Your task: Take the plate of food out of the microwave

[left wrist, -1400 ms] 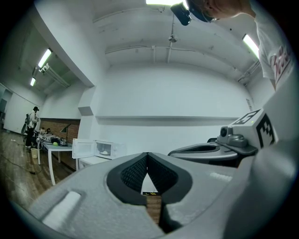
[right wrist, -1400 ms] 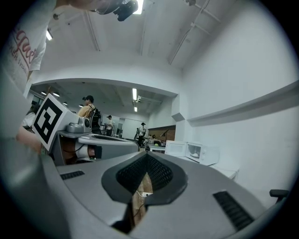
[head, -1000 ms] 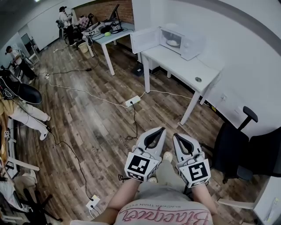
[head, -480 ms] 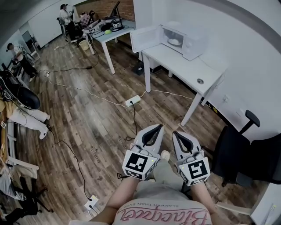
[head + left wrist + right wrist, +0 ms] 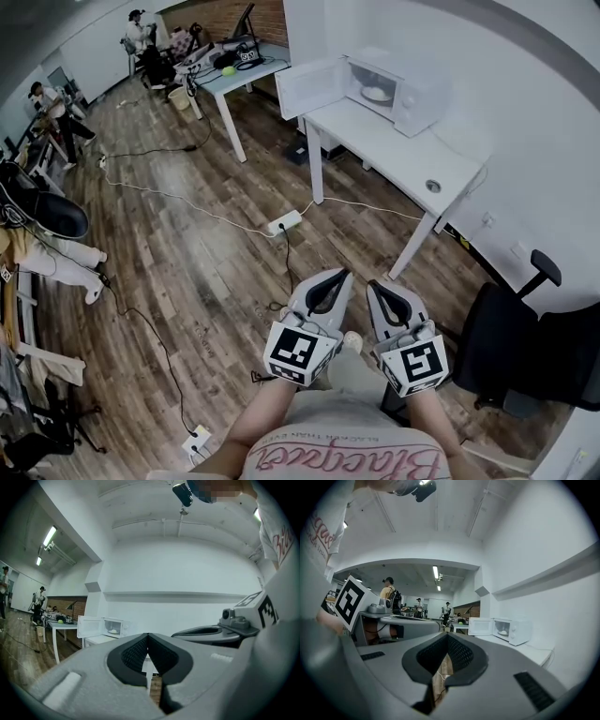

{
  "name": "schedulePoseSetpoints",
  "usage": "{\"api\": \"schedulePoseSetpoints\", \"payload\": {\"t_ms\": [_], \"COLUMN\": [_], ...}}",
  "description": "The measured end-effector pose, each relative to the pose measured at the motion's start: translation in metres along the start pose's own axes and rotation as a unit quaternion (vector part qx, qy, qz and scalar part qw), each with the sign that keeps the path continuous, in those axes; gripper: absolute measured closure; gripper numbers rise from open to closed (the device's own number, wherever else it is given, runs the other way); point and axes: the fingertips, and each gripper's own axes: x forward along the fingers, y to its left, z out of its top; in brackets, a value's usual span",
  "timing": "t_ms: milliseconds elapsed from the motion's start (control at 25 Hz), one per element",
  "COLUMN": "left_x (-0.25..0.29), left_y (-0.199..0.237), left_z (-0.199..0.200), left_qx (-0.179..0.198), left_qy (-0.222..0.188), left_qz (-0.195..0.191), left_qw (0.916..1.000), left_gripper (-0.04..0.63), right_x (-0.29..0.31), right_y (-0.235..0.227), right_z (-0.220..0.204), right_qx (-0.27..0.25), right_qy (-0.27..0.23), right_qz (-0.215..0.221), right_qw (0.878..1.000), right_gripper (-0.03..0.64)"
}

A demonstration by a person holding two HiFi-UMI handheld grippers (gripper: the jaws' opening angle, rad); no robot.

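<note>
We had walked closer: the microwave [image 5: 396, 86] on the white table [image 5: 398, 150] sat nearer in head view than a second before, though still well apart from us. The left gripper [image 5: 341, 275] and right gripper [image 5: 374, 285] were both closed and empty. The plate of food [image 5: 377, 94] lay inside behind the open door [image 5: 307, 86]. We judged this still the approach.
</note>
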Motion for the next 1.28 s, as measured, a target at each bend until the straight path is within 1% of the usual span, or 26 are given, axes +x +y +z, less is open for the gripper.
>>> {"api": "schedulePoseSetpoints", "payload": {"t_ms": [160,480,720,880,1080,1280], "left_x": [0.023,0.065,0.096,0.119,0.15,0.17], "left_y": [0.017,0.06,0.083,0.094,0.11,0.112], "left_z": [-0.002,0.009,0.015,0.014,0.012,0.013], "left_qx": [0.0,-0.007,-0.004,-0.003,-0.009,0.001], "left_qy": [0.003,0.006,0.003,0.003,-0.006,-0.01], "left_qz": [0.003,0.017,0.023,0.031,0.057,0.067], "left_qw": [1.0,0.9998,0.9997,0.9995,0.9983,0.9977], "left_gripper": [0.589,0.589,0.589,0.589,0.589,0.589], "right_x": [0.024,0.075,0.11,0.127,0.144,0.151], "right_y": [-0.02,-0.052,-0.077,-0.094,-0.122,-0.143], "right_z": [0.0,0.01,0.015,0.015,0.012,0.011], "right_qx": [0.0,-0.006,-0.009,-0.016,-0.025,-0.021], "right_qy": [-0.001,0.007,0.006,0.009,0.004,-0.01], "right_qz": [0.005,0.02,0.035,0.05,0.065,0.071], "right_qw": [1.0,1.0,0.999,0.999,0.998,0.997], "right_gripper": [0.612,0.612,0.612,0.612,0.612,0.612]}}
